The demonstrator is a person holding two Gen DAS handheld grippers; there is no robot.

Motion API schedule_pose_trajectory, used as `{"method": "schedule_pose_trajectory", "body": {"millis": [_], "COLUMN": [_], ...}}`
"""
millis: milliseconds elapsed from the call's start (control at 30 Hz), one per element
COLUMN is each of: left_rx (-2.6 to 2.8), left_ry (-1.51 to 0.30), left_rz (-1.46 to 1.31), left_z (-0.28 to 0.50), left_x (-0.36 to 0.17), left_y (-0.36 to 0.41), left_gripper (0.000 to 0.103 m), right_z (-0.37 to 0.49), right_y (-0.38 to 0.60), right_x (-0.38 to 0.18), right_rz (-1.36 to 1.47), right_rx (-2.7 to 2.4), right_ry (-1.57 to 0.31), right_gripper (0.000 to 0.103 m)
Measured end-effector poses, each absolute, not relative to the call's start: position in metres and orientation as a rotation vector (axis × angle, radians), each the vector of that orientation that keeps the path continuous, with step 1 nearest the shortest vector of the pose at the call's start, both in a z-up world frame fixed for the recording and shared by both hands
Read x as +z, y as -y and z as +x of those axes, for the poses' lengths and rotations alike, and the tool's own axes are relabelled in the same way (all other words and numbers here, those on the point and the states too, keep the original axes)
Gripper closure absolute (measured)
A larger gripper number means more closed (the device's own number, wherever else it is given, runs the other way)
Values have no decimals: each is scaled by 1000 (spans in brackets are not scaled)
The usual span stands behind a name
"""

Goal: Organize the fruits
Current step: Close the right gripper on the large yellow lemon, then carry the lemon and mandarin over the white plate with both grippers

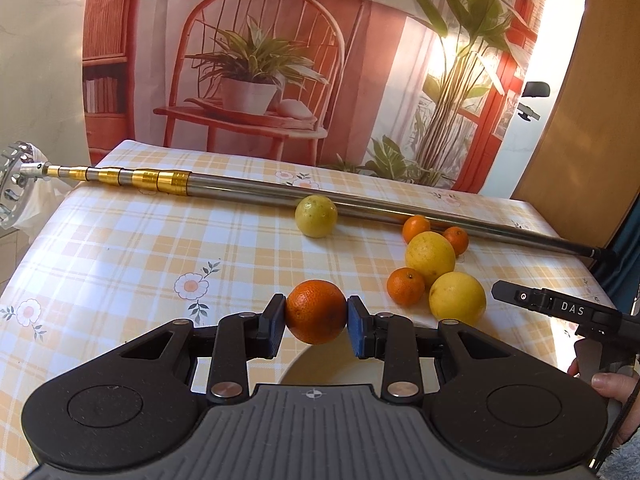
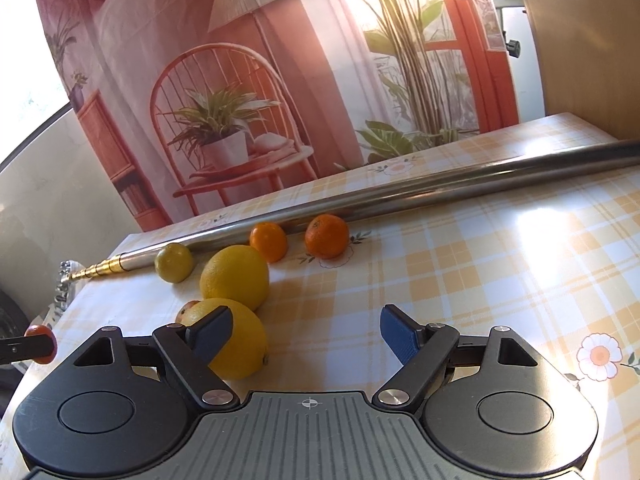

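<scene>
Above the checked tablecloth point(image 1: 120, 248), left gripper point(image 1: 316, 320) pinches an orange point(image 1: 315, 311); right gripper point(image 2: 306, 334) hovers spread.

A long steel telescopic pole with gold collars point(image 1: 280, 192) is lying across the far side of the yellow-checked tablecloth point(image 1: 120, 264), walling it off. Before it, a cluster of yellow lemons point(image 1: 430, 258) and small orange mandarins point(image 1: 405, 286) is crowding the right part, just beside the right gripper point(image 2: 306, 336). The cloth's left stretch is lying open.
</scene>
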State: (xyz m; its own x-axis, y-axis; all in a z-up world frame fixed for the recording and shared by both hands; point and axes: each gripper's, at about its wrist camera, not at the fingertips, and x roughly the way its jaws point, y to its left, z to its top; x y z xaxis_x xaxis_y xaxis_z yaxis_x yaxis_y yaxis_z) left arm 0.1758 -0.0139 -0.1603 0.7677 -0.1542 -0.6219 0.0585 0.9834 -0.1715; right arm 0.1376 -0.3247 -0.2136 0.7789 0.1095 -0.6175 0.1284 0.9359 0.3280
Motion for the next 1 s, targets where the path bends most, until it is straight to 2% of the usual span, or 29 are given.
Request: {"method": "schedule_pose_trajectory", "body": {"millis": [133,300,467,733,867,1000], "left_rx": [-129,-143,-151,-148,-154,-161], "left_ry": [-682,-683,-690,-698,-702,-706], "left_rz": [-144,-132,-141,-149,-145,-135], "left_z": [173,169,168,170,170,169], "left_x": [-160,-162,-165,-167,-168,-169], "left_y": [16,20,18,17,20,23], "left_gripper": [69,69,69,69,69,69], "right_z": [147,161,168,171,172,170], "right_y": [303,276,260,265,261,262], "right_x": [-208,-202,-207,-219,-229,-231], "right_rz": [325,249,173,197,173,211], "right_rx": [36,77,63,83,115,105], "right_ry": [-705,-716,-711,-751,-793,-771], "right_gripper": [24,33,37,38,46,45]}}
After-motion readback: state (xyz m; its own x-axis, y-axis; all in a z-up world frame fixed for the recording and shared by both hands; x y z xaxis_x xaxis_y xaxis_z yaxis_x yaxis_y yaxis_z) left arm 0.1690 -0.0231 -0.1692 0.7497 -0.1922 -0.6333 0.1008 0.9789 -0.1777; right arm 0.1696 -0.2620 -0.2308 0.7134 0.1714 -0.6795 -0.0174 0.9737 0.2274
